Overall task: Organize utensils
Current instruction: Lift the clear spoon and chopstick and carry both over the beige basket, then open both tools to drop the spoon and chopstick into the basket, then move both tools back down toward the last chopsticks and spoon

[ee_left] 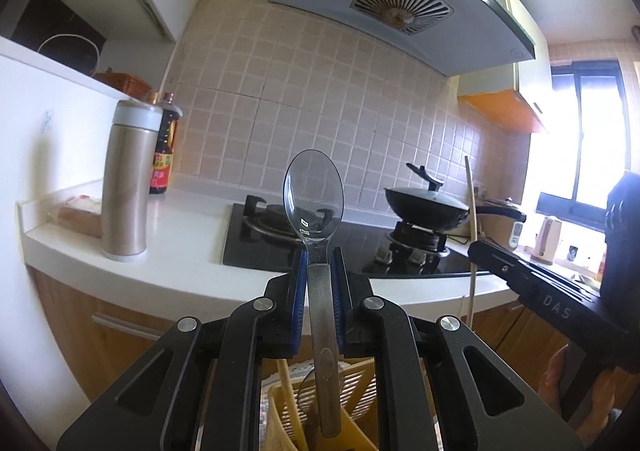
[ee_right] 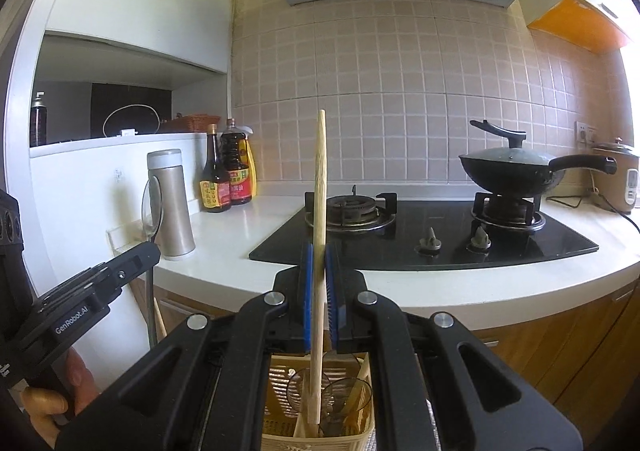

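The left gripper [ee_left: 318,271] clamps its blue pads on the metal handle of a clear-bowled spoon [ee_left: 313,197], which stands upright, bowl toward 12 o'clock, its handle end hanging over the yellow utensil basket [ee_left: 360,383] at 6 o'clock. The right gripper [ee_right: 319,267] pinches a wooden chopstick [ee_right: 320,179], also upright, its lower tip inside the same basket [ee_right: 280,371] among other utensils. Beyond both lies the black gas stove [ee_right: 400,243] on the white countertop [ee_right: 240,235].
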`<state>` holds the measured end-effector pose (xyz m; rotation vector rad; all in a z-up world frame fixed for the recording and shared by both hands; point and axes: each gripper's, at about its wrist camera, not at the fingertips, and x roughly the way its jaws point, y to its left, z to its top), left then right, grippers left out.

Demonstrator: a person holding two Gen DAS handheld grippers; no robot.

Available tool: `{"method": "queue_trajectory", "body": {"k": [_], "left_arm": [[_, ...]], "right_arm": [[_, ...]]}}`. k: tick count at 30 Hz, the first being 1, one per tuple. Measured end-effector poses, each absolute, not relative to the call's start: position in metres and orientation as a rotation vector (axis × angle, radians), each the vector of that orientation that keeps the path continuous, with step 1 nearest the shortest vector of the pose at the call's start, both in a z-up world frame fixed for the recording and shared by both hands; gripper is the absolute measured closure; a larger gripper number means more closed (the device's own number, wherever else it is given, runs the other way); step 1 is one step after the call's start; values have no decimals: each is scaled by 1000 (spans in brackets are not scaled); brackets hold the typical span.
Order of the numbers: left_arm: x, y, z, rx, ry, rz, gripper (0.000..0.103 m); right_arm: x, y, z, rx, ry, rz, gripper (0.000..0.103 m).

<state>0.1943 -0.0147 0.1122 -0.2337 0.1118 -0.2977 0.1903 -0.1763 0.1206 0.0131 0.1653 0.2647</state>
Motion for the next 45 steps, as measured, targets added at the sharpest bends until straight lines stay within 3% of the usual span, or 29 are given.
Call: {"method": "queue_trajectory", "body": {"k": [15,18,20,24,25,26,31,37,45], "left_arm": [[194,-17,92,-207,113,-306,92],[189,-15,91,-214,114,-321,91],[184,-14,92,-211,120,-327,80],[171,-9,95,-218,136,-331,73],[166,-7,97,-226,139,-336,63],[158,-3,99,-236,139,-343,55],[124,10,114,-243,147,-369,47],[90,21,126,-251,212,-408,43],[71,20,103,-185,464,-345,43]], "right_arm": [[187,-175,96,-6,149,227,98],[182,-180,93,7,180,235,93],[175,-184,91,20,197,243,83],[157,-194,92,47,225,256,67],[150,-196,93,55,235,261,58],[146,-196,93,59,239,261,56],[111,-195,95,49,291,267,56],[91,-183,96,29,467,265,56],[104,-154,50,-6,846,294,56]]}}
